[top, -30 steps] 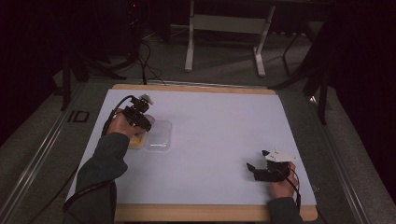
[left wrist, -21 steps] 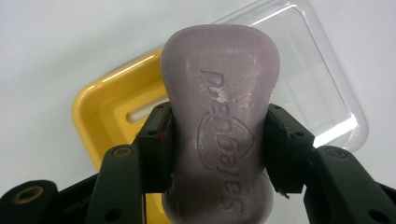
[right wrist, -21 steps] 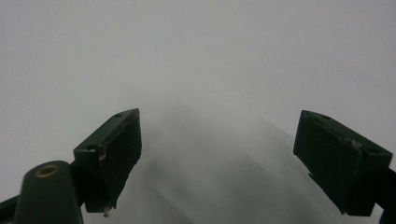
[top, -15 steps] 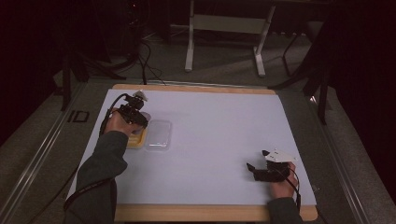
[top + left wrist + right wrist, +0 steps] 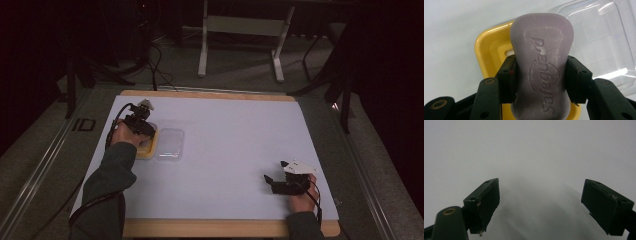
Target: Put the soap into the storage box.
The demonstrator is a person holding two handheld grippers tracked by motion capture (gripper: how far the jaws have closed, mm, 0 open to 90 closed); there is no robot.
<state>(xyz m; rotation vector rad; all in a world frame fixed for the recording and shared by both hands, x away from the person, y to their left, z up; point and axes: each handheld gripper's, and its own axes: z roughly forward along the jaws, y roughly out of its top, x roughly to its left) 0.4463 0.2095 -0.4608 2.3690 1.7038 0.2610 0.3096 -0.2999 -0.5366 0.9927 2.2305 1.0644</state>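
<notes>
Overhead, dark room; one wooden table [image 5: 220,229] under one white sheet [image 5: 230,150]. One clear lid [image 5: 604,37] beside one yellow soap dish [image 5: 486,47]. Left gripper [image 5: 540,72] clamps one purple soap bar [image 5: 541,62] above the dish; right gripper [image 5: 540,202] gapes wide, empty.

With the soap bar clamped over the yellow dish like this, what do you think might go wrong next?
1. The left gripper holds the soap bar only by its narrow waist; the smooth, curved sides might let it slip or twist.
2. The clear lid lies right beside the yellow dish, so a sideways move may knock it.
3. The right gripper rests open far off, so nothing steadies the dish if the soap drags it.
</notes>
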